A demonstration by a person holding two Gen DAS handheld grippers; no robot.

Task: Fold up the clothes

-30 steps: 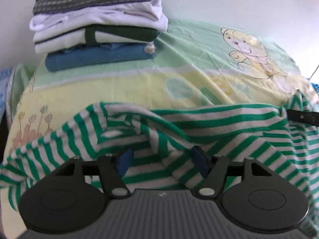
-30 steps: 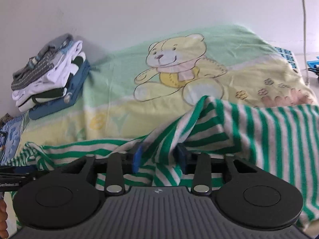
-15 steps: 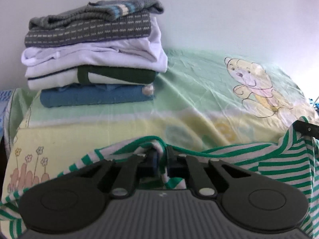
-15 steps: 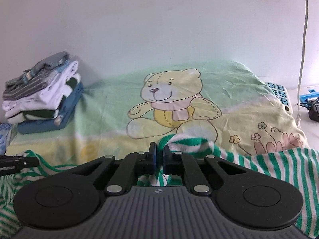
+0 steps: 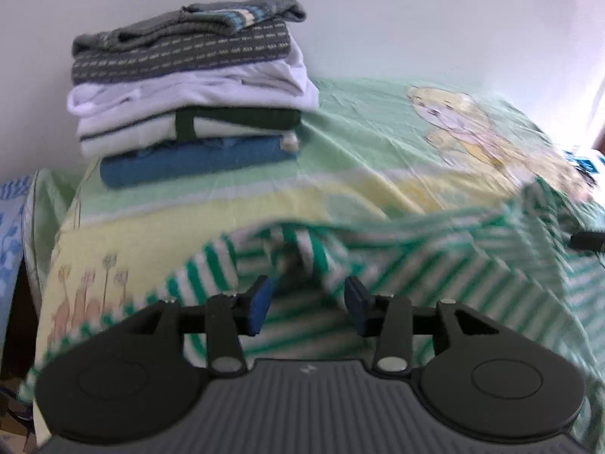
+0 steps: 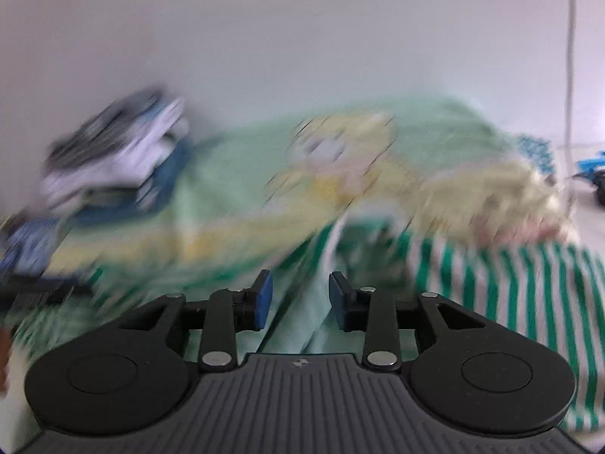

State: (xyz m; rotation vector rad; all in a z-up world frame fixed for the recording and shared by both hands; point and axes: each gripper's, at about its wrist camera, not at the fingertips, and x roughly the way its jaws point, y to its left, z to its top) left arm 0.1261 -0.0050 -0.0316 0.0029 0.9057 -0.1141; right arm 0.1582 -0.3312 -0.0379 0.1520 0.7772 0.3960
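Pale green and yellow bedsheet with a teddy bear print covers the bed against a plain white wall. At ten o'clock sits a neat stack of folded clothes. Crumpled along the near edge lies the green-and-white striped garment. Both grippers tilt down over it: the left gripper and right gripper have just been opening, blue pads apart, cloth below but unpinched.
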